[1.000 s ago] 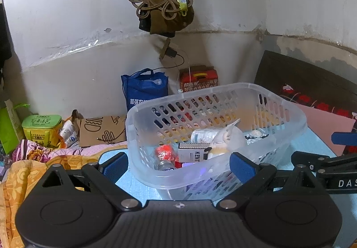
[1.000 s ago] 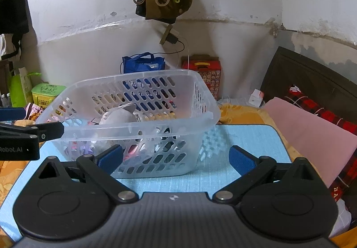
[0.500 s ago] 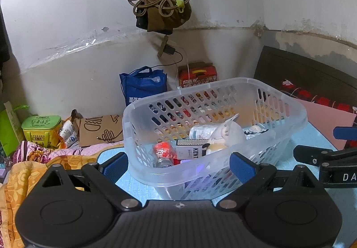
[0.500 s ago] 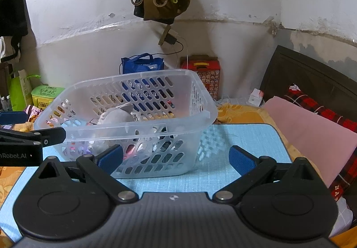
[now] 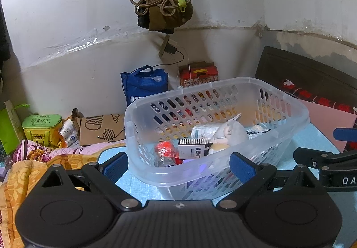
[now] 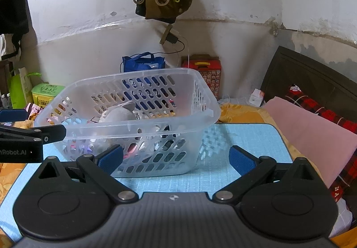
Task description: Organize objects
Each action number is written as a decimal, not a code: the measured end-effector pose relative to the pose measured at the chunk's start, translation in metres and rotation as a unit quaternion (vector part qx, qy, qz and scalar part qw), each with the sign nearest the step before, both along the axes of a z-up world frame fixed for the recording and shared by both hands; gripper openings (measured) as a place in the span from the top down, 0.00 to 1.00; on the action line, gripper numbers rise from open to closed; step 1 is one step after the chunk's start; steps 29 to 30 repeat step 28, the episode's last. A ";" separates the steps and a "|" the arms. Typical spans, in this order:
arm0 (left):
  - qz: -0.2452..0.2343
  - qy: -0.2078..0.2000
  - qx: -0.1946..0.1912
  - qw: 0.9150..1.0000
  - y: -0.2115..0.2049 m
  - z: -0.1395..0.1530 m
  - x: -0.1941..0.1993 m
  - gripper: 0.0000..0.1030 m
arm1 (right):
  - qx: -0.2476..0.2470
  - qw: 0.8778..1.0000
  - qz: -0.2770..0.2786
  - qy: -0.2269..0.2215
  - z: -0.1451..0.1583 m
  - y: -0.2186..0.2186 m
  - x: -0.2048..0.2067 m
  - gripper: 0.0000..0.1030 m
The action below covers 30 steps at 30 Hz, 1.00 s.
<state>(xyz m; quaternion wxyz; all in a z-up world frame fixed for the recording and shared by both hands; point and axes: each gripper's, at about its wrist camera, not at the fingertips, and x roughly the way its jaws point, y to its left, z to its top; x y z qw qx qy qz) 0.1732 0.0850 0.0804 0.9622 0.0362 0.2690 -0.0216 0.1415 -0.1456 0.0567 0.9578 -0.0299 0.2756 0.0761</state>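
Observation:
A clear slotted plastic basket (image 5: 296,111) (image 6: 207,111) stands on a light blue mat (image 6: 243,158). Inside lie a KENT box (image 5: 193,149), a red-topped small bottle (image 5: 165,152), a pale plush toy (image 5: 232,132) (image 6: 118,114) and other small items. My left gripper (image 5: 179,166) is open and empty, just in front of the basket's near wall. My right gripper (image 6: 176,159) is open and empty, in front of the basket's right corner. Each gripper shows at the edge of the other's view.
A blue bag (image 5: 145,87), a red patterned box (image 5: 198,73), a green tin (image 5: 42,127) and a brown paper bag (image 5: 100,127) stand by the back wall. Orange floral cloth (image 5: 26,178) lies left. A pink cloth (image 6: 312,132) and red plaid fabric lie right.
Both grippers have drawn back and risen slightly from the basket; the basket sits a little farther and lower in both views. Both stay open and empty.

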 end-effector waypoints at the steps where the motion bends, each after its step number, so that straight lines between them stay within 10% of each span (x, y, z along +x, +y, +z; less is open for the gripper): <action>1: 0.001 0.000 0.001 1.000 0.000 0.000 0.000 0.04 | 0.000 1.000 0.000 0.000 0.000 0.000 0.000 0.00; 30: -0.001 -0.011 0.007 1.000 -0.002 -0.001 -0.001 0.04 | -0.001 1.000 0.002 0.004 -0.001 0.000 0.002 0.00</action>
